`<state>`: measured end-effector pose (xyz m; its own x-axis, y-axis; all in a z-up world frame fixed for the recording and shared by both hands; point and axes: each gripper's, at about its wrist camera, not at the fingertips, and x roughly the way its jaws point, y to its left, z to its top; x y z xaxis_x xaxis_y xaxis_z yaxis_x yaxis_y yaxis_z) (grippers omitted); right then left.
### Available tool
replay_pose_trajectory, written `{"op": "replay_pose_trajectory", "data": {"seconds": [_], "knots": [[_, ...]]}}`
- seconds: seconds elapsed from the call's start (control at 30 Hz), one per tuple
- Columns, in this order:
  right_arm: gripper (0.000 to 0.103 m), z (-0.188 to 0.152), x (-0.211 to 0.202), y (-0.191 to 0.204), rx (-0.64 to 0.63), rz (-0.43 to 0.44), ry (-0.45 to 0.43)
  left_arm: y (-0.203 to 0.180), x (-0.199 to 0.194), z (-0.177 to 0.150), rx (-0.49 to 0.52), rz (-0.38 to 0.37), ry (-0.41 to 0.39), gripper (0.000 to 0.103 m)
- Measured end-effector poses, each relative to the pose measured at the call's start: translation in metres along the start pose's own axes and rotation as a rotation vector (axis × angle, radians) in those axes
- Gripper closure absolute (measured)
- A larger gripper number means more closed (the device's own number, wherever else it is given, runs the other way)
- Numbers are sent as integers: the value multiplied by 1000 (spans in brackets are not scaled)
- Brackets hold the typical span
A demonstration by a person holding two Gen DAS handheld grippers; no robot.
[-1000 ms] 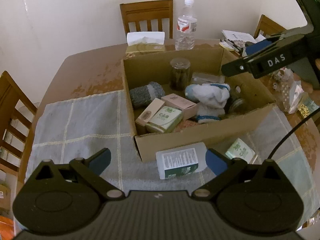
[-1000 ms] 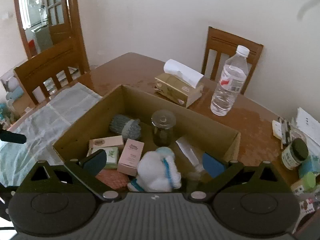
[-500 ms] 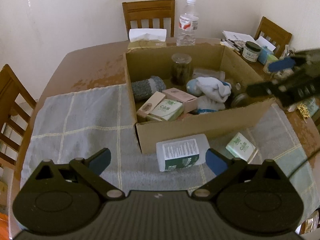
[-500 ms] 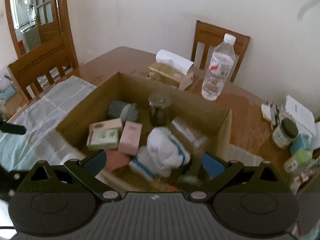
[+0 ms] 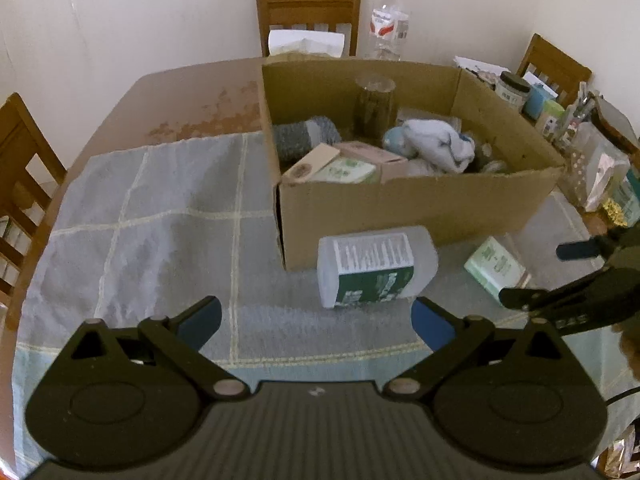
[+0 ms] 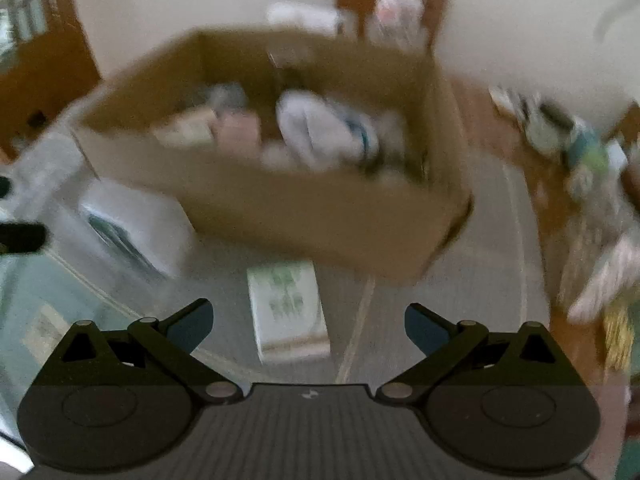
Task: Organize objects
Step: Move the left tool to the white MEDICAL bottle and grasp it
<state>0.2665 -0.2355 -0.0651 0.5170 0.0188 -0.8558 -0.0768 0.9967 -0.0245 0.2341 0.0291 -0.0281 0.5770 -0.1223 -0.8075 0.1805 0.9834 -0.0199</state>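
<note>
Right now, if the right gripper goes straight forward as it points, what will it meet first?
Most likely the small green-and-white box lying on the cloth, centred between the open right gripper fingers. The cardboard box stands beyond it. Blur makes depth uncertain.

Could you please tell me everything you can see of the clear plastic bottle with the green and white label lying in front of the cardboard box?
The clear plastic bottle with the green and white label lies on its side on the grey checked cloth, close against the front wall of the open cardboard box. Its body is squarish and translucent; white fine print sits above a dark green band. No cap is visible. The open left gripper is just short of it, not touching.
</note>
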Motion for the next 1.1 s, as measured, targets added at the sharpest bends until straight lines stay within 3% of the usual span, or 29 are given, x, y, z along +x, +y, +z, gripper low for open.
{"op": "replay_pose_trajectory", "data": {"seconds": [0.37,0.63,0.77,0.93,1.1], "knots": [[0,-23,24,-10,109,-101,46,6,3,-8,46,12,1,2],[0,-37,17,-37,306,-144,77,14,8,-12,99,-3,15,2],[0,-39,14,-14,267,-49,49,15,9,-12,118,-20,18,2],[0,-29,26,15,194,-89,33,15,8,-10,125,-30,14,2],[0,-17,35,19,200,-95,2,12,7,-9,120,-33,6,2]]}}
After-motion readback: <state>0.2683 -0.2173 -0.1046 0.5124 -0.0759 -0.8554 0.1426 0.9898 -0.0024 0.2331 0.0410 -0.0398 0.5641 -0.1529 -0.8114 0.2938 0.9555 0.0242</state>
